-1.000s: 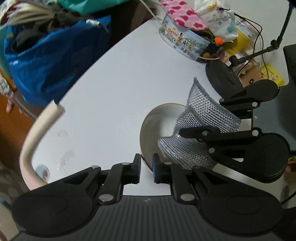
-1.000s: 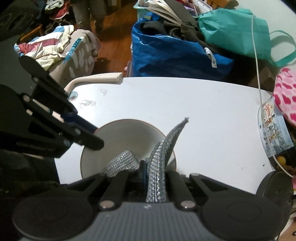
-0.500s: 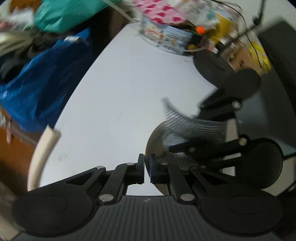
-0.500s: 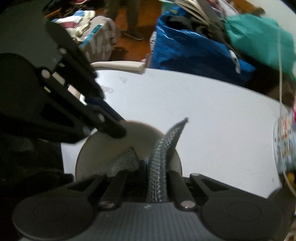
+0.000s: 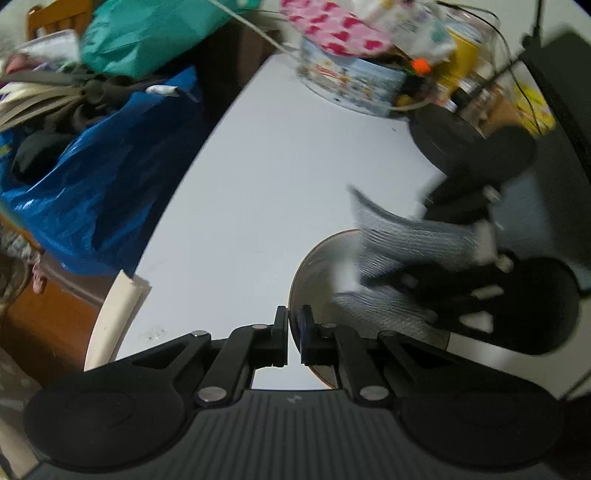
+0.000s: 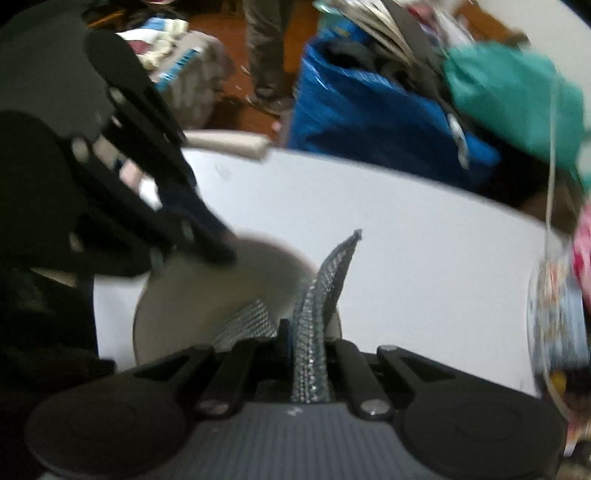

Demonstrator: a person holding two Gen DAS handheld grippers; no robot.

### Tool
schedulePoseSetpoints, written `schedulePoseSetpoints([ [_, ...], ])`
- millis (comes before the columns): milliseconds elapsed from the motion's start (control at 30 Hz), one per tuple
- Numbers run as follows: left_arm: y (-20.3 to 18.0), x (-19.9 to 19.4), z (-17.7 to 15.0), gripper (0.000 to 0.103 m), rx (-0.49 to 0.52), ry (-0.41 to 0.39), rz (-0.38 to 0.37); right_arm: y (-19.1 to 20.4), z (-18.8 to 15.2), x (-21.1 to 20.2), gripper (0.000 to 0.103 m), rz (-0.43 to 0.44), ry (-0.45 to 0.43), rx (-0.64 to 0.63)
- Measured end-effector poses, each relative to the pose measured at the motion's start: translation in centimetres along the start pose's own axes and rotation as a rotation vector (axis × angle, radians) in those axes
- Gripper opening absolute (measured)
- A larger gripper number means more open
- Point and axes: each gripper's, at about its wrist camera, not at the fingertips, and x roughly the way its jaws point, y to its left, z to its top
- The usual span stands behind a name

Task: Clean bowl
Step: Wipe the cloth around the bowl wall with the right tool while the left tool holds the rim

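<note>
Clutter we see around the white table point(image 5: 280, 177)

Beside its edge we find a blue bag point(image 5: 85, 177) under a teal bag point(image 5: 147, 40); a printed round tin point(image 5: 351, 83) sits at the far end, pink heart-patterned cloth point(image 5: 332, 27) on top.

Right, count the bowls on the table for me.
1. The bowl sits on the white table, its rim pinched by the left gripper. Clutter may hide others.

Right gripper point(image 5: 476, 266) and cloth point(image 5: 406, 236) motion-blurred
</note>
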Motion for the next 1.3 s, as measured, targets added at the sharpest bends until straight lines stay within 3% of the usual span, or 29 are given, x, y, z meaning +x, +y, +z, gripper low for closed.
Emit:
schedulePoseSetpoints([
  [167,0.0,0.1,0.1,0.004,-0.013,-0.003,0.005,1.4,-0.5,-0.4,0.005,0.069,0.030,0.003],
  [400,0.0,0.1,0.2,0.005,-0.030,-0.007,0.011,3.2,0.7,0.7,0.006,0.150,-0.023,-0.047],
  [667,-0.1,-0.1,-0.4,0.004,0.022,-0.001,0.012,0.7,2.9,1.4,0.005,0.092,-0.110,-0.023],
  [767,0.2,-0.2,-0.4,0.005,0.004,-0.006,0.010,0.0,2.6,1.0,0.004,0.021,-0.104,0.007],
  [933,0.2,-0.1,-0.2,0.005,-0.027,-0.016,0.022,-0.9,1.1,0.8,0.002,-0.013,-0.033,0.082],
  [1133,-0.1,0.1,0.0,0.005,-0.031,-0.019,0.028,1.2,0.0,0.1,0.006,0.056,0.030,0.035],
  [1300,-0.3,0.0,-0.2,0.006,-0.011,-0.011,0.024,3.2,0.6,1.0,0.006,0.156,0.005,-0.004],
])
